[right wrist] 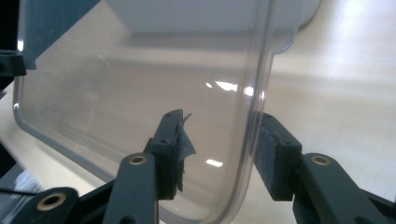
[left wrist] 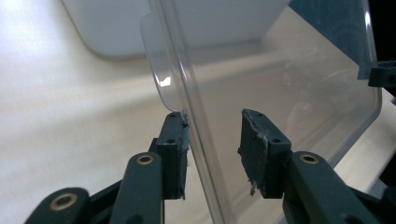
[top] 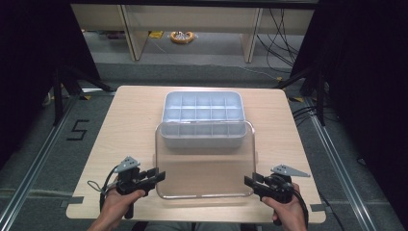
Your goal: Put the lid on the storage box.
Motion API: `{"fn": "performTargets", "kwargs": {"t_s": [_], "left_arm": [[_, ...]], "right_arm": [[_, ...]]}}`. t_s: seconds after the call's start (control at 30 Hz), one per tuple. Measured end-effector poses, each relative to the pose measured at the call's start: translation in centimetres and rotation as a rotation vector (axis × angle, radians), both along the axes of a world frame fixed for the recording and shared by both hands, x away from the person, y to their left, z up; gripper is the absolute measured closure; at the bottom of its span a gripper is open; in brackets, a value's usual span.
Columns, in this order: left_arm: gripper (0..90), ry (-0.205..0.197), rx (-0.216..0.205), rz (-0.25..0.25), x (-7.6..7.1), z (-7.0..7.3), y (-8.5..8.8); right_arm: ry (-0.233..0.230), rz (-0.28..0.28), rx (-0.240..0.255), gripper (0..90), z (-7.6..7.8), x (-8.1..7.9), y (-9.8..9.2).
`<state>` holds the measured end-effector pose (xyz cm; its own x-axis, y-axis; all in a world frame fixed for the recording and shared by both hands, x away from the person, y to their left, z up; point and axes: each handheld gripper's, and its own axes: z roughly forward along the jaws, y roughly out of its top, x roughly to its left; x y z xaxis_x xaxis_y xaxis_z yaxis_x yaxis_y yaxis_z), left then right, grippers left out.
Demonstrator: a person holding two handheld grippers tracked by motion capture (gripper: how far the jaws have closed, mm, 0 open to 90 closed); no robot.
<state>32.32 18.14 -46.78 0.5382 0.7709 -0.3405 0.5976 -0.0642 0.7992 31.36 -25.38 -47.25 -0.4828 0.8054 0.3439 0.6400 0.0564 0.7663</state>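
Observation:
A clear plastic lid [top: 204, 163] hangs tilted over the front of the wooden table [top: 130, 120], its far edge resting over a pale blue compartment box [top: 202, 118]. My left gripper [top: 159, 174] pinches the lid's near left corner and my right gripper [top: 249, 180] its near right corner. In the left gripper view the lid's rim [left wrist: 187, 93] runs between the pads of the left gripper [left wrist: 212, 140], which are shut on it. In the right gripper view the curved rim [right wrist: 254, 93] sits between the pads of the right gripper [right wrist: 219, 144], which grip it too.
The box has several empty compartments and stands at the table's middle back. Bare tabletop lies left and right of it. Grey floor surrounds the table, with a taped "5" [top: 78, 130] at the left and desk legs and cables behind.

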Motion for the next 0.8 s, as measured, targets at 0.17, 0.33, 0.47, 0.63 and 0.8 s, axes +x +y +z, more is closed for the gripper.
{"fn": "performTargets", "kwargs": {"t_s": [0.17, 0.33, 0.47, 0.63, 0.8], "left_arm": [[61.4, -0.028, 0.016, 0.021, 2.3, 1.4, -0.1], [61.8, -0.046, 0.008, 0.039, 4.7, 3.2, -0.1], [61.8, -0.068, 0.008, 0.067, 7.2, 5.2, -0.2], [61.0, -0.071, 0.010, 0.112, 10.9, 6.9, -0.3], [60.8, -0.058, 0.002, 0.145, 14.0, 7.9, -0.4]], "right_arm": [[-0.041, -0.021, -0.005, 59.3, 1.6, 2.0, 0.1], [-0.061, -0.044, -0.001, 58.6, 3.0, 4.3, 0.5], [-0.080, -0.058, 0.014, 58.6, 4.0, 6.0, 0.6], [-0.104, -0.088, 0.008, 58.7, 6.0, 9.0, 1.4], [-0.089, -0.115, 0.009, 58.4, 7.2, 12.1, 2.1]]}}
